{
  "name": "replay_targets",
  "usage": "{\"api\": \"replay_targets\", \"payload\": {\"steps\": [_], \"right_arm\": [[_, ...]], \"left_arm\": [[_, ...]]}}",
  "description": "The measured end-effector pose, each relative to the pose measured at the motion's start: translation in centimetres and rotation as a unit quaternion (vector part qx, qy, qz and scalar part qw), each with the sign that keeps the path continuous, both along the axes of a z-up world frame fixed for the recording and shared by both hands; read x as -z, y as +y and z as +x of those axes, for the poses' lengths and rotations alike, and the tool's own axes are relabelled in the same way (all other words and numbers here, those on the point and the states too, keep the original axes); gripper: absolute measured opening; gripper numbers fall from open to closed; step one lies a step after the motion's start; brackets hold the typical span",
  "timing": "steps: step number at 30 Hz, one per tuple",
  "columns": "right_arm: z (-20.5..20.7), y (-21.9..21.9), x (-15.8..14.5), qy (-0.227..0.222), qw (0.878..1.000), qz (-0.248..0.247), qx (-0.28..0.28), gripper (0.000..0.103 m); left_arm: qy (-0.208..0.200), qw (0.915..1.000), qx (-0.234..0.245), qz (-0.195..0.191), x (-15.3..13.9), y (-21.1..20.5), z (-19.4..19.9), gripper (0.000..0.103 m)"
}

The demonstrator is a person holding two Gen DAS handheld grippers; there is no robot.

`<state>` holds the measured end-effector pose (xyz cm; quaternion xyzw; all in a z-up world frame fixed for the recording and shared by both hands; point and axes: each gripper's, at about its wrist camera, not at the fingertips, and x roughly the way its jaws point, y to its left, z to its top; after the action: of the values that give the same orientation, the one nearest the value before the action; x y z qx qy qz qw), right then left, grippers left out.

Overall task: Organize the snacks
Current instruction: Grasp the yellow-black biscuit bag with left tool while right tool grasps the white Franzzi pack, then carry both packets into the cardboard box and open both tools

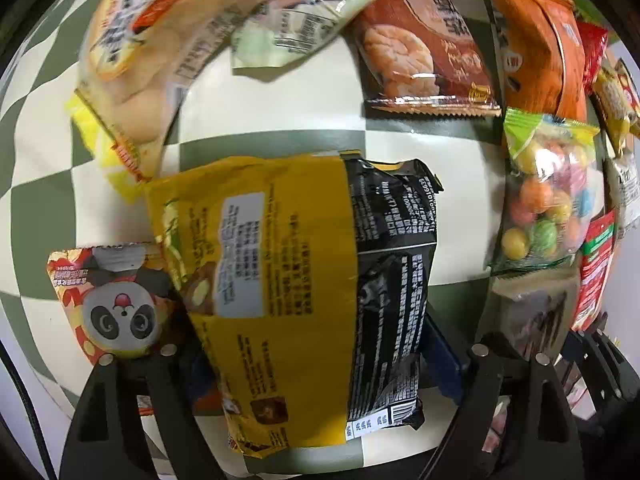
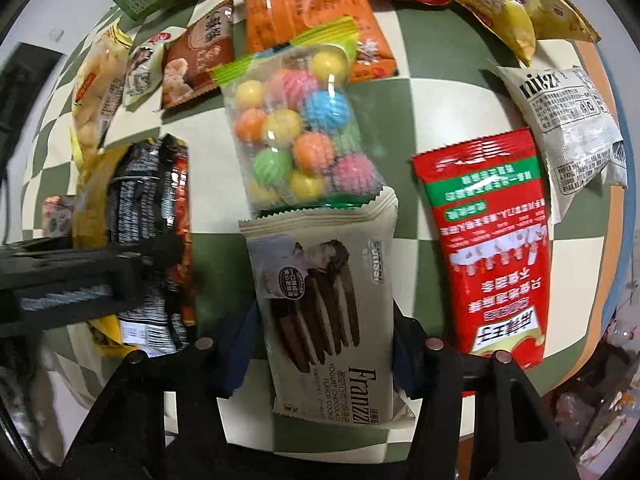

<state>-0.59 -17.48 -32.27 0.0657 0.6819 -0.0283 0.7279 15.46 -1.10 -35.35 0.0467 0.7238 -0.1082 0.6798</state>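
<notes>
A yellow and black snack packet lies lengthwise between the fingers of my left gripper. Both blue pads touch its long edges, so the jaws are shut on it. My right gripper points down over a beige Franzzi cookie packet, with a blue pad pressed against each side of it. In the right wrist view, the left gripper shows at the left edge, over the same yellow and black packet. Everything rests on a green and cream checkered tabletop.
Many packets lie around: a bag of coloured balls, a red packet, a white packet, an orange packet, a brown bread packet, a panda packet and a pale yellow bag. The round table's rim runs along the right.
</notes>
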Motion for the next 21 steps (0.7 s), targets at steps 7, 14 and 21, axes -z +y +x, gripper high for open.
{"api": "replay_targets", "payload": {"steps": [7,14,21], "right_arm": [[0.5,2.3,1.1,0.022,0.999,0.027,0.019,0.062],[0.2,5.0,0.5,0.020,1.000,0.010,0.001,0.058],[0.4,5.2,-7.0,-0.008,0.998,0.054,-0.012,0.057]], "left_arm": [[-0.017,0.9998,0.013,0.006,1.1,-1.5,-1.5,0.085],[-0.062,0.9980,-0.006,0.004,-2.8,-1.1,-5.3,0.081],[-0.078,0.9955,-0.021,-0.049,-10.6,-1.5,-7.6,0.081]]}}
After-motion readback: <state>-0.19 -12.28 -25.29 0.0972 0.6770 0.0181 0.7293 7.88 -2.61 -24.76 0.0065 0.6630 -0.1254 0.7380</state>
